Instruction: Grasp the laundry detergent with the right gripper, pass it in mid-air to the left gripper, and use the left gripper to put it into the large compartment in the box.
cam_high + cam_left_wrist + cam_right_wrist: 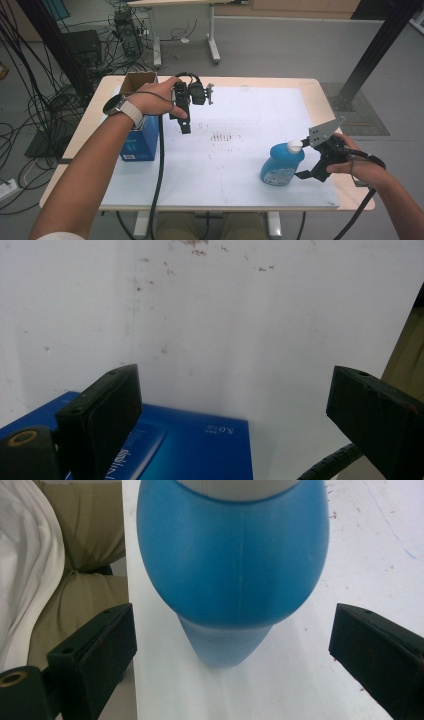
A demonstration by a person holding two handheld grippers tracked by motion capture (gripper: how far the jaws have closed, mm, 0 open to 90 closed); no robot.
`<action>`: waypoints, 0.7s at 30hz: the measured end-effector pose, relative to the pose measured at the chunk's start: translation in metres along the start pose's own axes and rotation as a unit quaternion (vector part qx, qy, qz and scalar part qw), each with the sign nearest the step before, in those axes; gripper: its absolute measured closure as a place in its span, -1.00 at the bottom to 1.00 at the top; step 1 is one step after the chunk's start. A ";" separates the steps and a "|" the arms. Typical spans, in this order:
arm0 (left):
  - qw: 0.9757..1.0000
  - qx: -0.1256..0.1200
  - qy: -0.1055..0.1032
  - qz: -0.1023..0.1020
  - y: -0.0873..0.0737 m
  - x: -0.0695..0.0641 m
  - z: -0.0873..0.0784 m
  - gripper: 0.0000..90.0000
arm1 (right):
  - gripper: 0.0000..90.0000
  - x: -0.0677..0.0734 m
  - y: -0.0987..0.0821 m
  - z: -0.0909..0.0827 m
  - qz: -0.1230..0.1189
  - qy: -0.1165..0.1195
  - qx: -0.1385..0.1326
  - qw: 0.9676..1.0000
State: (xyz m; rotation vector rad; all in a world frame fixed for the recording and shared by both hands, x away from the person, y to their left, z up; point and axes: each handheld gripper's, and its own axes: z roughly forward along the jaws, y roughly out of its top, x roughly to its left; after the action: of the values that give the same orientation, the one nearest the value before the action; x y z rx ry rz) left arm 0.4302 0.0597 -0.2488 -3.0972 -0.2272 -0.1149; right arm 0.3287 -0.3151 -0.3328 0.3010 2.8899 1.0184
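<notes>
Right gripper view puts the blue bottle [232, 555] just ahead of the right gripper [232, 655], standing on the white sheet [350, 540] with its white cap at the top; the jaws are spread wide, one to each side of the bottle's rounded body and touching neither flank, which I judge to be the line-up for a squeeze around its middle; whether the bottle holds any liquid cannot be told through the opaque plastic. High view shows the same pair near the table's right front, the right gripper [304, 159] just beside the bottle [282, 164]. Farther off, the left gripper [185, 120] hangs above the sheet with its jaws pointing down; left gripper view shows those jaws also wide and holding nothing, a blue box [195, 450] lying just below and behind them. Beyond the hand stands a brown cardboard box [139, 81], open-topped; its contents cannot be seen.
</notes>
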 end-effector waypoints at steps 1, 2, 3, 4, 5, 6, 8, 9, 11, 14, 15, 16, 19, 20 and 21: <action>1.000 0.000 0.000 -0.001 0.000 0.000 0.000 -0.82 | -0.89 0.000 0.000 0.000 0.000 0.000 0.000 1.000; 1.000 0.000 0.000 -0.001 0.000 0.000 0.000 -0.82 | -0.89 0.000 0.000 0.000 0.000 0.000 0.000 1.000; 1.000 -0.001 0.001 -0.001 0.000 0.000 0.000 -0.82 | -0.89 0.000 0.000 -0.001 0.001 0.000 -0.001 1.000; 1.000 -0.001 0.000 -0.002 0.000 0.000 0.000 -0.82 | -0.89 0.000 0.000 -0.001 0.001 0.000 -0.001 1.000; 1.000 0.000 0.001 -0.002 -0.001 0.000 0.000 -0.82 | -0.89 0.000 0.000 -0.001 0.001 0.000 -0.001 1.000; 1.000 0.000 0.001 -0.002 -0.001 0.000 0.000 -0.82 | -0.89 0.000 0.000 -0.001 0.001 0.000 -0.001 1.000; 1.000 -0.001 0.001 -0.002 -0.001 0.000 0.000 -0.82 | -0.88 0.000 0.000 -0.001 0.001 0.000 0.000 1.000; 1.000 -0.001 0.001 -0.001 -0.001 0.000 0.000 -0.82 | -0.89 0.000 0.000 -0.001 0.001 0.000 0.000 1.000; 1.000 -0.001 0.001 0.000 -0.001 0.000 0.000 -0.82 | -0.88 0.000 0.000 -0.001 0.002 0.000 0.000 1.000; 1.000 0.000 0.001 -0.002 -0.002 0.000 -0.001 -0.82 | -0.88 0.001 0.001 -0.001 0.002 0.000 0.000 1.000; 1.000 0.000 0.001 -0.002 -0.002 0.000 -0.001 -0.82 | -0.89 0.001 0.001 -0.001 0.002 0.000 0.001 1.000; 1.000 0.001 0.001 -0.001 -0.002 0.000 -0.001 -0.82 | -0.88 0.001 0.001 -0.001 0.003 0.000 0.001 1.000; 1.000 0.000 0.002 -0.001 -0.002 0.000 -0.001 -0.82 | -0.88 0.000 0.001 -0.001 0.002 0.000 0.001 1.000; 1.000 -0.002 0.002 -0.002 -0.003 0.000 -0.001 -0.82 | -0.89 0.000 0.001 -0.001 0.002 0.000 0.001 1.000; 1.000 -0.002 0.002 -0.001 -0.003 0.000 -0.001 -0.82 | -0.88 0.001 0.001 -0.001 0.002 -0.001 0.001 1.000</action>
State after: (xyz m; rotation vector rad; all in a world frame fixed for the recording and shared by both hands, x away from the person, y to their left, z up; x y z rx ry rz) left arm 0.4297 0.0622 -0.2481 -3.0999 -0.2316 -0.1224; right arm 0.3282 -0.3150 -0.3312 0.3086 2.8912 1.0150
